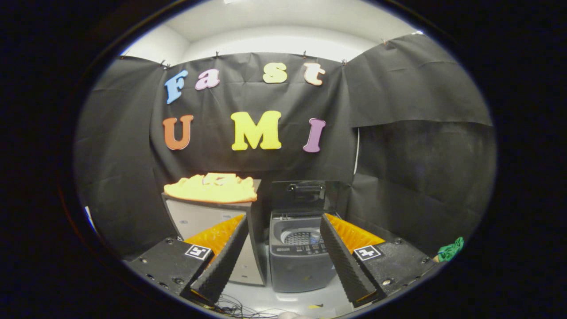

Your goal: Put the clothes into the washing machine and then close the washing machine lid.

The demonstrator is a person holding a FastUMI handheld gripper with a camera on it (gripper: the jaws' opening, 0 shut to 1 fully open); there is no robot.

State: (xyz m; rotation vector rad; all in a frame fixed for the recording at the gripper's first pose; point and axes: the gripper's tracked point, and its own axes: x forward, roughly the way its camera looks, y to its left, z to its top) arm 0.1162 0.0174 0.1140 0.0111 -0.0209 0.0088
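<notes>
The claw [283,248] hangs released and empty, near the toy washing machine [299,252] with raised lid [305,195], yellow clothes [211,188] lying on the cabinet [199,217] to its left.

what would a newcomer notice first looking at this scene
The bright yellow clothes heaped on top of a grey cabinet stand out first, beyond the open gripper, which holds nothing. Right beside the cabinet sits a small dark washing machine with its lid standing up and the drum exposed, showing between the spread jaws.
</notes>
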